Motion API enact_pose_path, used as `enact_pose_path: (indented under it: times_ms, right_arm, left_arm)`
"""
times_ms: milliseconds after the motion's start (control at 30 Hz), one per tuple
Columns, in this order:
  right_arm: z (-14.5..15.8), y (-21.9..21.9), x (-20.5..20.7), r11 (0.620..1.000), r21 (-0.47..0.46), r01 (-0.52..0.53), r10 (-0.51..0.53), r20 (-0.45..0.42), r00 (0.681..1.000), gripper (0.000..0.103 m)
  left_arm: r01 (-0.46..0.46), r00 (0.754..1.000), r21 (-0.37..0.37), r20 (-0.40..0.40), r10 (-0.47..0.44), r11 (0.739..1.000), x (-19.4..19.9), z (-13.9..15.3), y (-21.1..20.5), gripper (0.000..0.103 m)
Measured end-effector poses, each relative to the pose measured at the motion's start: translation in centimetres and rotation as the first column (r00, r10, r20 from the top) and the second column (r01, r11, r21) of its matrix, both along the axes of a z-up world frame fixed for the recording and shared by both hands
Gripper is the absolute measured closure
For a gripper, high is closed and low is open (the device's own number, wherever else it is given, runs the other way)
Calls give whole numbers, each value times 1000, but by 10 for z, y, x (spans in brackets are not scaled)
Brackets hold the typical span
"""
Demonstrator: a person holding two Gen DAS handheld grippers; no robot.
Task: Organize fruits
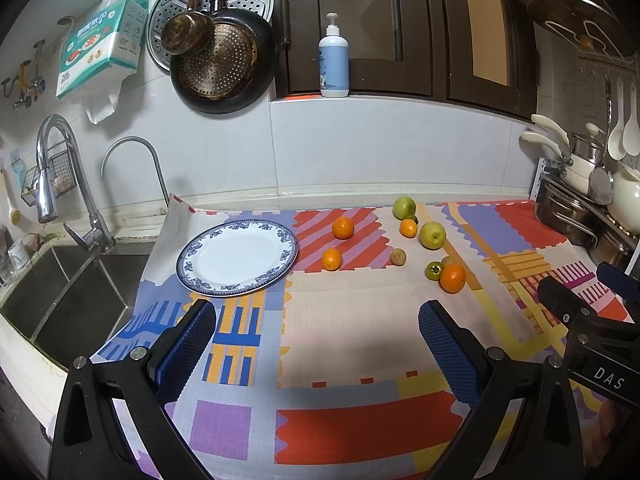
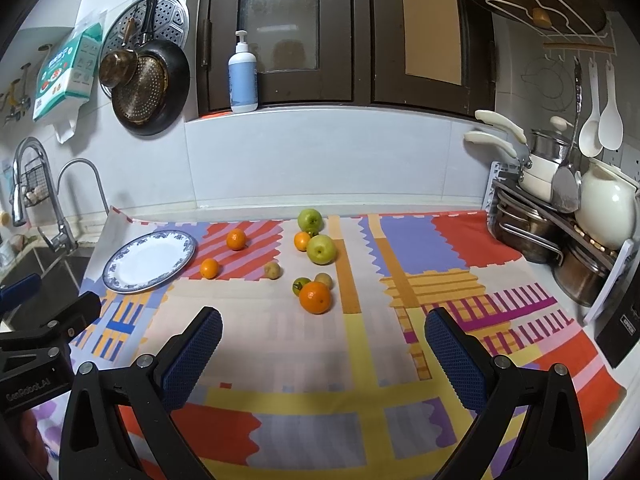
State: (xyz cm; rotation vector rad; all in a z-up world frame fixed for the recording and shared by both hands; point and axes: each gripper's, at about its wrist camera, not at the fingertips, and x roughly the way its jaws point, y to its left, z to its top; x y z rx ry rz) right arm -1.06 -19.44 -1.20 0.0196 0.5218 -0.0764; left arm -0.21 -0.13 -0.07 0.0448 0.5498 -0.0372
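A white plate with a blue rim lies empty on the patterned cloth at the left. Loose fruit lies to its right: several oranges, the largest nearest me, two green apples, two small brown fruits and a green persimmon. My left gripper is open and empty, hovering near the cloth's front, below the plate. My right gripper is open and empty, in front of the largest orange.
A sink with two taps lies left of the cloth. Pots, a kettle and a rack crowd the right end of the counter. A soap bottle stands on the window sill. Pans hang on the wall.
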Motion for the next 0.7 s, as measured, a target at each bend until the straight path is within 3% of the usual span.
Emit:
enact_pose_path:
  times_ms: [700]
  right_arm:
    - [-1, 2, 4, 1000, -1, -8, 8, -13, 1000, 1]
  left_arm:
    - [27, 999, -9, -19, -27, 1000, 9, 0, 0, 0]
